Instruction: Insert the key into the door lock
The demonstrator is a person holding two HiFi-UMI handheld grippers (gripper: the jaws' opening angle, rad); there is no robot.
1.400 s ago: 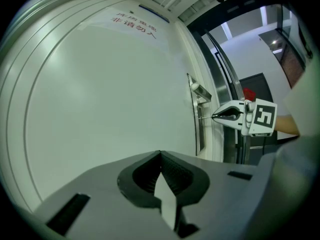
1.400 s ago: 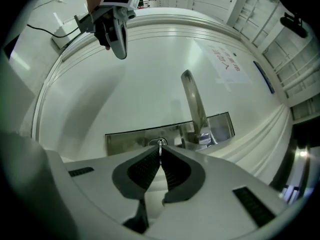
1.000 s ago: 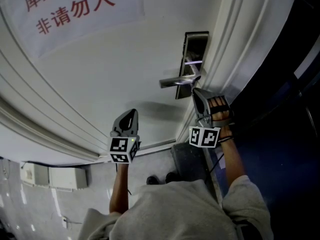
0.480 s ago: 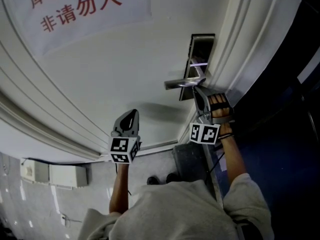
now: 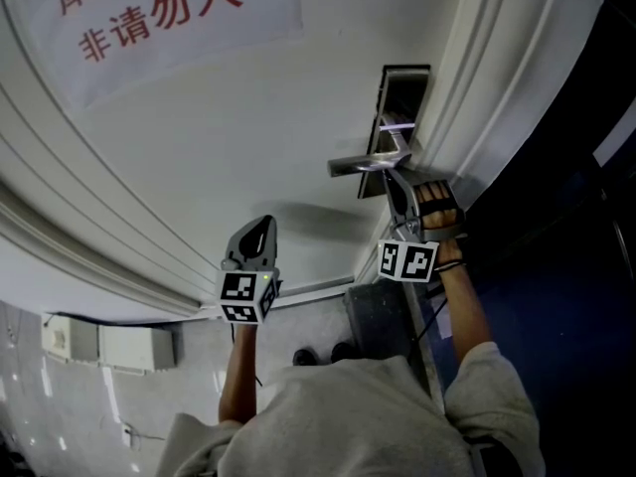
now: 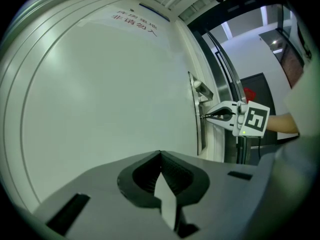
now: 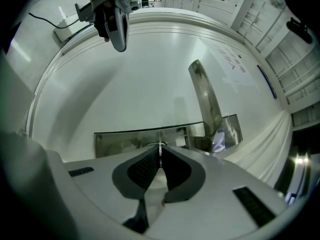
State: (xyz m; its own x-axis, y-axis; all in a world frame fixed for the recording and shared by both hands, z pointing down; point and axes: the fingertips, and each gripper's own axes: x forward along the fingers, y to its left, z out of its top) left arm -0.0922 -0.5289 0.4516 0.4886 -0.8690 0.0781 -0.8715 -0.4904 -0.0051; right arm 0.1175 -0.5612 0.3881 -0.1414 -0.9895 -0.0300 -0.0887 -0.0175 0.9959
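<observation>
Your right gripper: jaws pinched on the thin silver metal key, blade just beyond the fingertips, aimed at the brushed steel lock plate for insertion; left gripper closed empty, held clear.

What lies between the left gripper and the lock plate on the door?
Only bare white door panel, seen in the left gripper view between left gripper and lock plate.
</observation>
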